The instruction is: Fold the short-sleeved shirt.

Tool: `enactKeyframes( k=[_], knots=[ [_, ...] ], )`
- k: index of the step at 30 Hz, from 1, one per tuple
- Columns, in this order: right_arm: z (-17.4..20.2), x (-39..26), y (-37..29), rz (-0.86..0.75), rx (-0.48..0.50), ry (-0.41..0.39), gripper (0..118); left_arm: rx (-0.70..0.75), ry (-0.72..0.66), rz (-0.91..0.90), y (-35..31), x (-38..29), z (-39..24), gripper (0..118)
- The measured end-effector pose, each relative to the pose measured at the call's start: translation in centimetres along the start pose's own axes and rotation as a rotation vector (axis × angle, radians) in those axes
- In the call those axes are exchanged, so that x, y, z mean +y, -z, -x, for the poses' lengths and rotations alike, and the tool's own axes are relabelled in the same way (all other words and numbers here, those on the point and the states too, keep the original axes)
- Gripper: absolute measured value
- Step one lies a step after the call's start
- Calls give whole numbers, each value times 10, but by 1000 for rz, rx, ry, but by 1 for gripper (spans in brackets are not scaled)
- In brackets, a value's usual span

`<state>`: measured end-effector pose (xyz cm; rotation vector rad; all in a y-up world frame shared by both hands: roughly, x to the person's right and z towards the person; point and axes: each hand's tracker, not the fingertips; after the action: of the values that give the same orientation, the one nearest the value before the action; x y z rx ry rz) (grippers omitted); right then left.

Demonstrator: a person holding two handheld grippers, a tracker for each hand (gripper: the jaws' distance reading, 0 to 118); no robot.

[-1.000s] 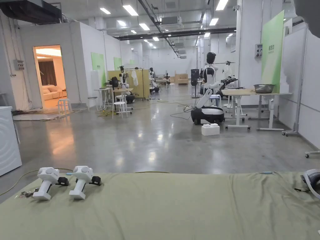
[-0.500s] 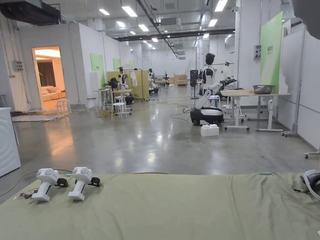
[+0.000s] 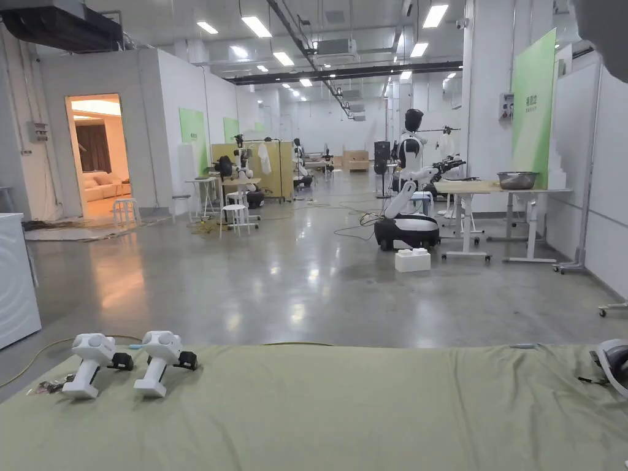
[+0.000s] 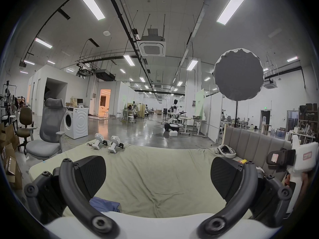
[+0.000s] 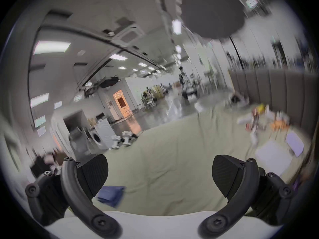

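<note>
Both the left gripper point(image 4: 158, 175) and right gripper point(image 5: 159, 175) gape wide, empty; at lower left, the blue shirt point(image 4: 105, 205) looks soft, light, best pinched at an edge.

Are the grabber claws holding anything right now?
No, nothing is held. The left gripper and the right gripper both have their jaws wide apart above the green sheet. The blue cloth lies on the sheet, ungrasped.
</note>
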<state>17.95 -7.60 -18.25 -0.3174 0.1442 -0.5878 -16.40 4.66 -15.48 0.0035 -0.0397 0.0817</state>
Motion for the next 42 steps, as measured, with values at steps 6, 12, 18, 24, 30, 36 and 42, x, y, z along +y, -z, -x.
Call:
enactKeyframes(
  k=[6,12,18,24,30,36,42],
  knots=[
    [-5,15,-3,25,-15,146,118,-6,-19,8,2,7,2,118],
    [2,27,-4,119,-184,33,118,-8,-40,0,0,11,3,118],
    [2,19,-6,74,-153,8,118,-13,-40,-3,0,11,0,118],
    [2,14,-1,82,-144,15,118,-22,-26,8,1,8,-4,118],
    [7,15,-2,41,-175,-32,118,-20,-11,10,2,6,-7,118],
    [0,17,-16,-43,24,-8,118,-12,-1,1,0,6,-7,118],
    [-7,13,-22,-154,167,-69,118,-12,-2,-7,-2,7,-7,118]
  ],
)
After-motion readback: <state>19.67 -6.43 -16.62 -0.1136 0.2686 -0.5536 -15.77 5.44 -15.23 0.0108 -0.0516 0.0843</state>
